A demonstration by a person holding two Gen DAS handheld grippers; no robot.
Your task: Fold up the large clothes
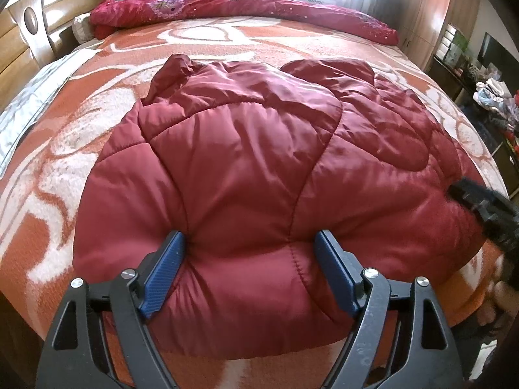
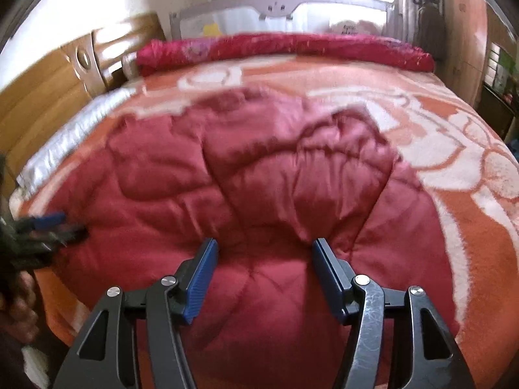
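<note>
A dark red quilted puffer jacket (image 1: 259, 149) lies folded on the bed, a bunched sleeve or hood at its far left. My left gripper (image 1: 249, 236) is at the jacket's near edge, its blue pads (image 1: 165, 269) wide apart, open, with a puffy fold bulging between them. My right gripper (image 2: 264, 243) stands over the same jacket (image 2: 259, 168) further right, jaws apart and open, with fabric between the pads. Each gripper shows blurred in the other's view: the right gripper (image 1: 467, 201) at the jacket's right edge, the left gripper (image 2: 52, 227) at its left edge.
An orange and white patterned blanket (image 1: 81, 149) covers the bed. A rolled red quilt (image 1: 243, 9) lies along the far side in front of a bed rail. A wooden headboard (image 1: 19, 48) stands left; a cluttered shelf (image 1: 486, 90) stands right. A hand (image 2: 19, 308) shows at the lower left.
</note>
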